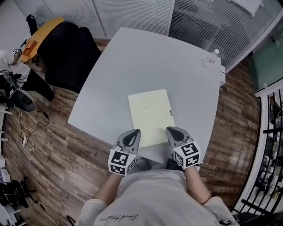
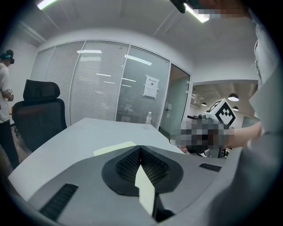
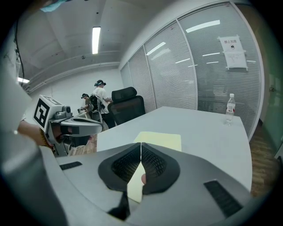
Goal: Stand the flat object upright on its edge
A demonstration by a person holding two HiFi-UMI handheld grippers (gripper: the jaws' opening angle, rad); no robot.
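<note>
— What sort of place is it?
— An office meeting room. A large pale grey table (image 1: 132,66) stands on a wood-plank floor (image 1: 44,145), with a black high-backed swivel chair (image 2: 37,114) beside it.
— What else shows that?
— Glass partition walls (image 3: 208,84) with slatted blinds (image 1: 132,13), a printed notice (image 3: 233,53) stuck on the glass, a strip light (image 3: 96,39) in the ceiling, and a water bottle (image 3: 229,108) on the table.

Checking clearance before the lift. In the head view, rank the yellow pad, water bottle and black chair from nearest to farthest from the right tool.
1. The yellow pad: flat on the table, just ahead of the right tool.
2. The water bottle: far right corner of the table.
3. The black chair: off the table, beyond its far left edge.
</note>
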